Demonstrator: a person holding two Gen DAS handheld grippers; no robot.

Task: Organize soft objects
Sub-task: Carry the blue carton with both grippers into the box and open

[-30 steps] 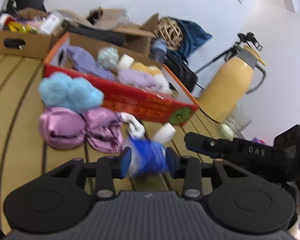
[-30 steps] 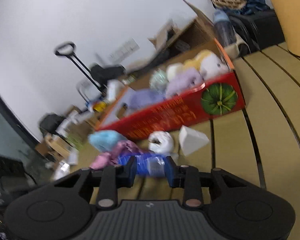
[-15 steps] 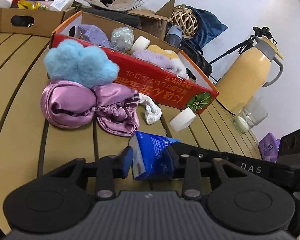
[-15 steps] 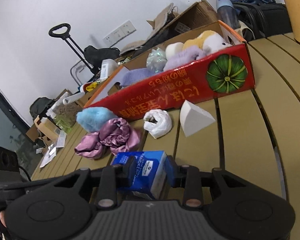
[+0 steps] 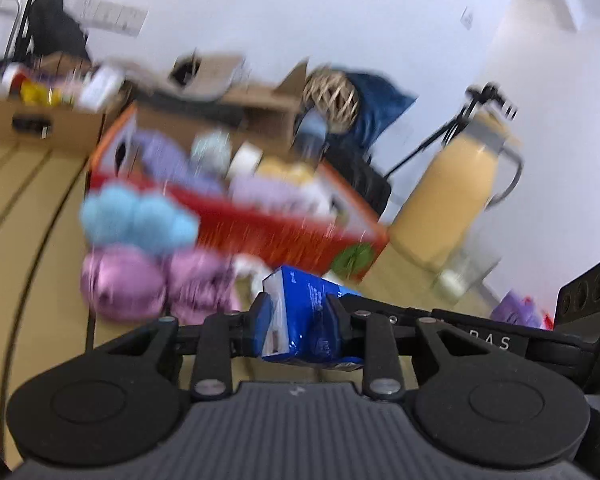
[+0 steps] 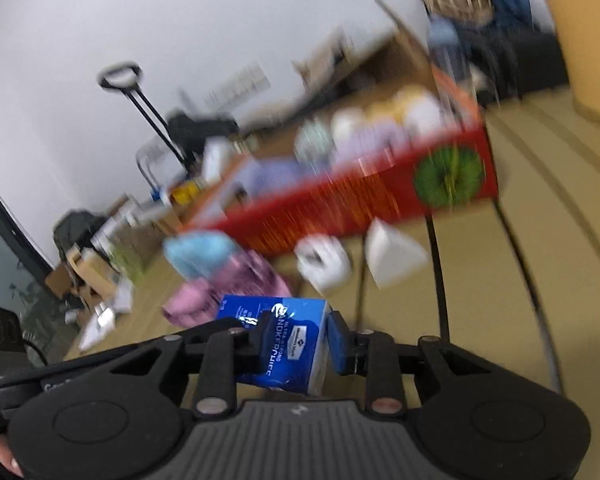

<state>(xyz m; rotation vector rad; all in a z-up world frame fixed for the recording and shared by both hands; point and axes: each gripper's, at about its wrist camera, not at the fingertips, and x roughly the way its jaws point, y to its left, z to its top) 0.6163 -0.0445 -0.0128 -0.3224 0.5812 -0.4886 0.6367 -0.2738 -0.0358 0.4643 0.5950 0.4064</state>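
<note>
Crinkly blue plastic tissue pack (image 5: 300, 316), boxy, between both closing grippers.

Glossy blue plastic-wrapped pack (image 5: 300, 316), shiny pink satin cloth (image 5: 124, 284), fluffy blue plush (image 5: 136, 220), red cardboard box (image 5: 268, 232), matt slatted wooden table (image 5: 32, 208)

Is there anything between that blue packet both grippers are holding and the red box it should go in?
Yes. The white crumpled item and white wedge lie on the table between the blue packet and the red box; lifted over its front wall, nothing visible blocks it.
</note>
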